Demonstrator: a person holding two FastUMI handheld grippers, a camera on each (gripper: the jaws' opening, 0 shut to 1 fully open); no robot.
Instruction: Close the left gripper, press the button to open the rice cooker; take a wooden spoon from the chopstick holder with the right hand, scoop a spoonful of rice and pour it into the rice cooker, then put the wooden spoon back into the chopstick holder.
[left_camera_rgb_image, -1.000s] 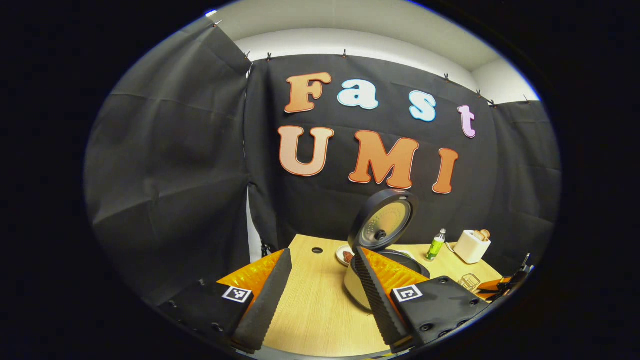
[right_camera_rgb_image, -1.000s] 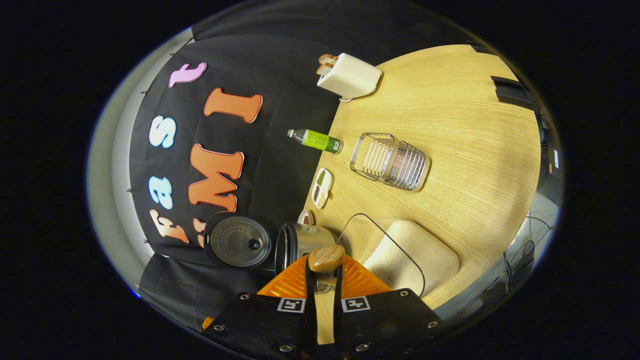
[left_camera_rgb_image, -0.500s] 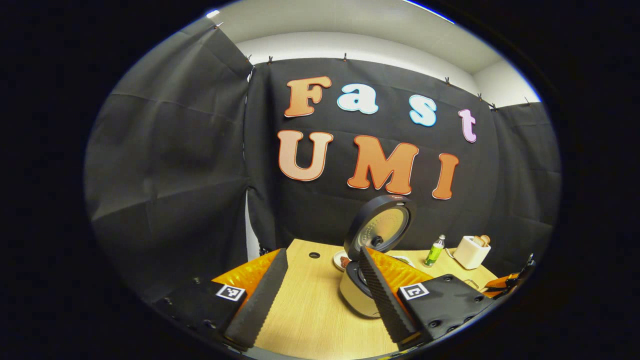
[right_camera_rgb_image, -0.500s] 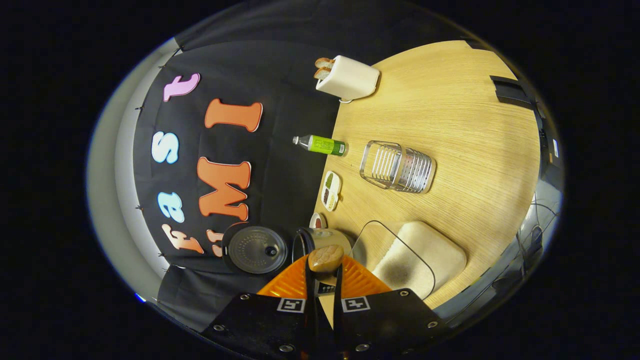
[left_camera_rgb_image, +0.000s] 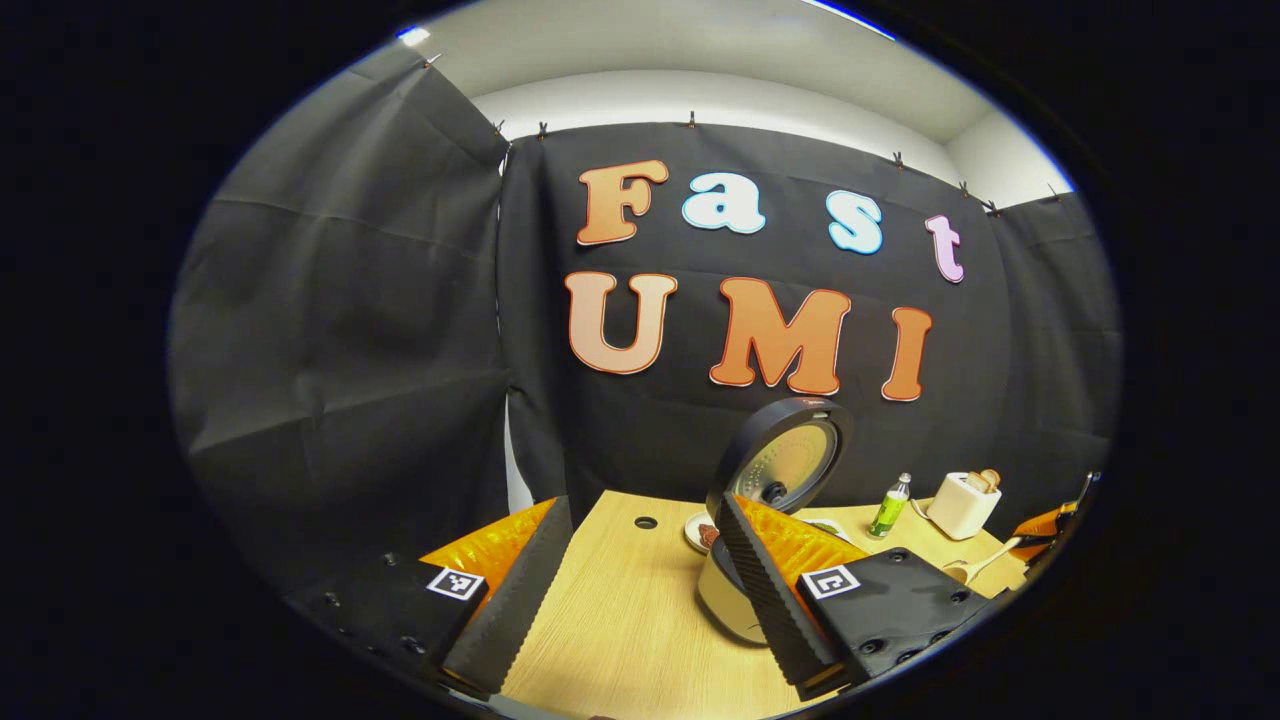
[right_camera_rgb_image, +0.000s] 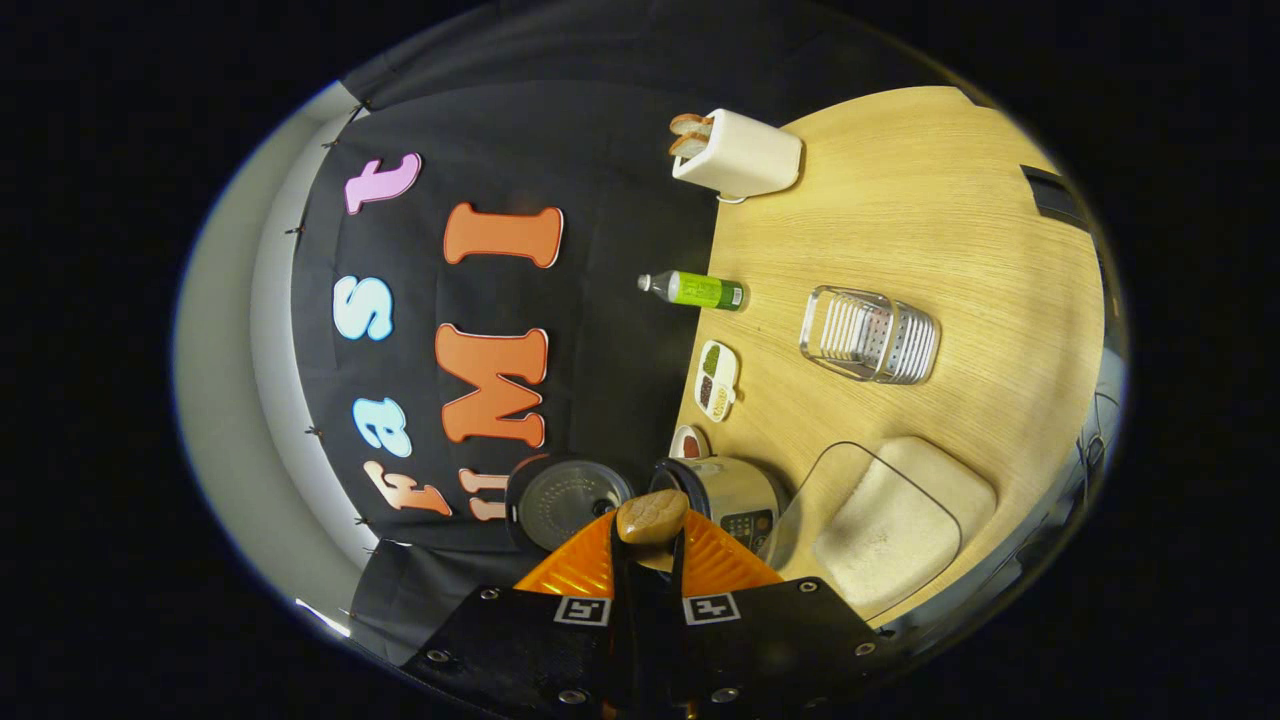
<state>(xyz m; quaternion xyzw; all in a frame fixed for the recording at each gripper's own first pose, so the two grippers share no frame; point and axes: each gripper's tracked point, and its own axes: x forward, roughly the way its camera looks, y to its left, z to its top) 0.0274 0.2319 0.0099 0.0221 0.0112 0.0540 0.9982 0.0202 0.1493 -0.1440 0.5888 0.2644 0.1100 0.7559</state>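
The rice cooker (left_camera_rgb_image: 728, 598) stands on the wooden table (left_camera_rgb_image: 610, 625) with its round lid (left_camera_rgb_image: 785, 468) raised. My left gripper (left_camera_rgb_image: 640, 600) is open and holds nothing, the cooker just behind its right finger. In the right gripper view, rolled on its side, my right gripper (right_camera_rgb_image: 650, 540) is shut on the wooden spoon (right_camera_rgb_image: 652, 515). The spoon's bowl hangs before the cooker (right_camera_rgb_image: 740, 495) and its open lid (right_camera_rgb_image: 568, 495). I cannot tell whether it carries rice. The spoon (left_camera_rgb_image: 975, 566) also shows at the far right of the left gripper view. The metal chopstick holder (right_camera_rgb_image: 870, 335) stands farther off.
A clear box of rice (right_camera_rgb_image: 890, 520) sits beside the cooker. A green bottle (right_camera_rgb_image: 695, 290), a white toaster (right_camera_rgb_image: 740, 155) with bread, a divided dish (right_camera_rgb_image: 715, 378) and a small dish (right_camera_rgb_image: 688, 442) line the table's back edge by the black cloth wall.
The right gripper has swung with the spoon, so the cooker now lies straight ahead of the spoon's bowl. The left gripper shifted slightly, still open. The spoon has come into the left gripper view.
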